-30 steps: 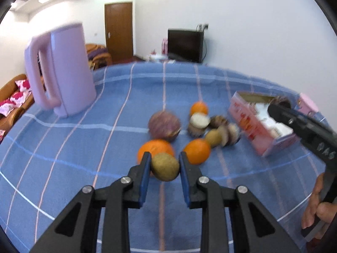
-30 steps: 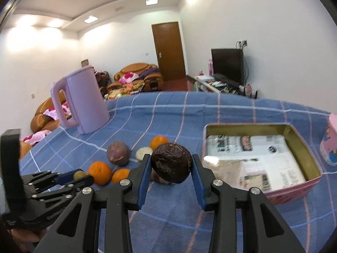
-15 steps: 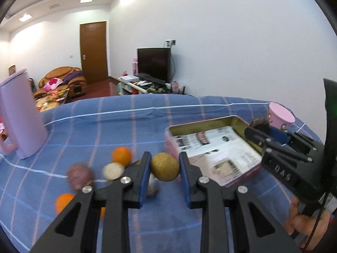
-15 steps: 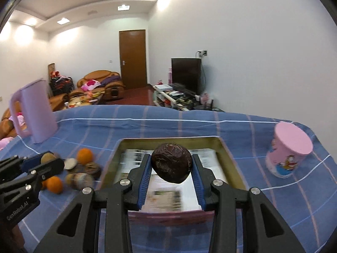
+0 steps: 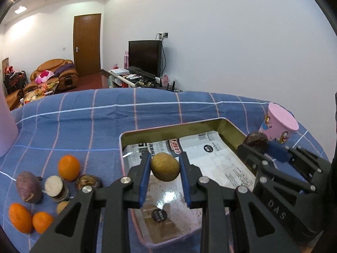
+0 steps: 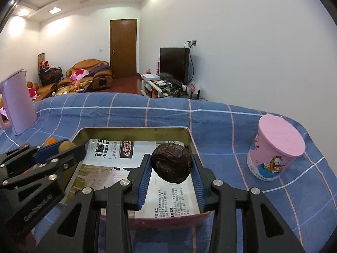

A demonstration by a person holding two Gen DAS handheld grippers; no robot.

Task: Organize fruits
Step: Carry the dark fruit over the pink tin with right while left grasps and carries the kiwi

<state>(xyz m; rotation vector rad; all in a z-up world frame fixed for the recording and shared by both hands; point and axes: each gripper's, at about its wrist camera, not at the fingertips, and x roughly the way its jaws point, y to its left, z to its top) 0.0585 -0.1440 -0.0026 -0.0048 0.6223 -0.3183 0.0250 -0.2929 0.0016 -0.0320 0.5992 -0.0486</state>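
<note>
Fruits under inspection: a small brownish-green oval fruit [image 5: 165, 166] is clamped between the blue pads of the left tool [image 5: 165, 174], held in the air over the near part of a shallow rectangular metal tin with a pink outer wall and gold inner wall [image 5: 229, 127]. A dark brown wrinkled round fruit [image 6: 171, 163] is gripped between the blue pads of the right tool [image 6: 171, 174], its jaws set narrow on the fruit, held over the same tin's right half as the right wrist view shows it. The tin's floor is lined with printed paper sheets [image 6: 172, 198]; no fruit lies on the visible part of the lining.

The tin rests on a worktop covered by a blue cloth with white and pink check lines [image 5: 84, 126]. On that cloth, to the left of the tin in the left wrist view, loose fruit lies in a group: three orange citrus fruits [image 5: 68, 167], a purple-brown rounded fruit [image 5: 28, 186], a pale cut-faced piece [image 5: 53, 186], a brown rough-skinned fruit [image 5: 87, 182] and a small tan fruit [image 5: 62, 206].

A pink lidded cup with a cartoon print [image 6: 276, 147] stands upright on the cloth right of the tin, apart from it. A lilac plastic jug with a handle [image 6: 18, 103] stands at the far left.
</note>
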